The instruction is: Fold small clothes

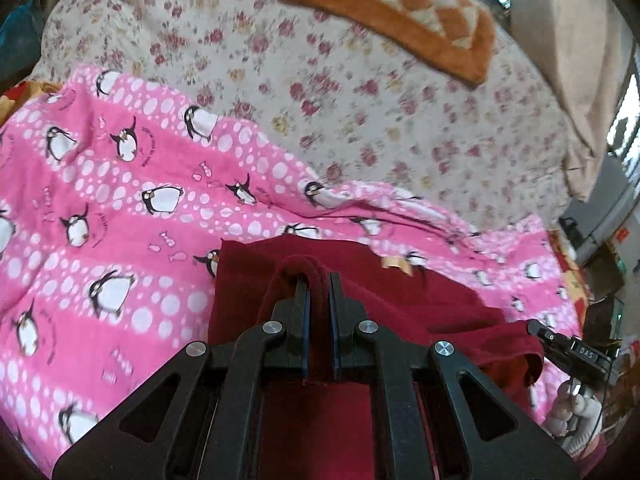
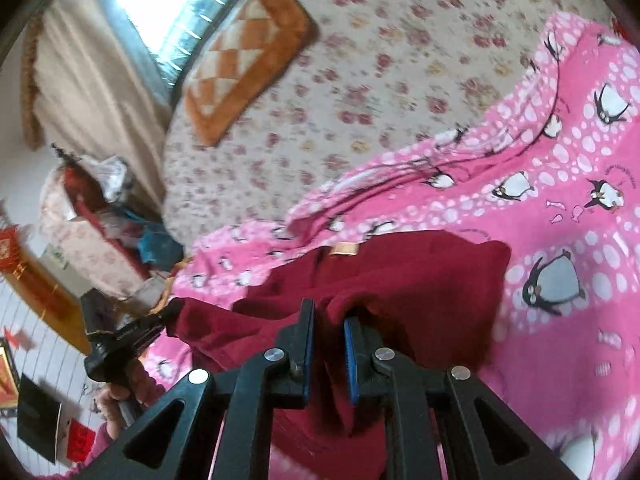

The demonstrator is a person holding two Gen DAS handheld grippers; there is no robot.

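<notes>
A dark red garment (image 1: 400,292) lies on a pink penguin blanket (image 1: 120,184), with a small tan label (image 1: 394,263) near its far edge. My left gripper (image 1: 318,280) is shut on a thick hem fold of the garment, which loops over its fingertips. My right gripper (image 2: 330,312) is shut on another bunched edge of the same garment (image 2: 420,280), lifted off the blanket. Each gripper shows in the other's view, the right one (image 1: 536,328) at the garment's right corner, the left one (image 2: 172,312) at its left corner.
The pink blanket (image 2: 560,208) covers a bed with a floral sheet (image 1: 360,80). An orange and cream checked cushion (image 1: 392,12) lies at the far side. A beige curtain (image 2: 92,68) and a window are beyond the bed. Clutter stands on the floor by the bed (image 2: 100,216).
</notes>
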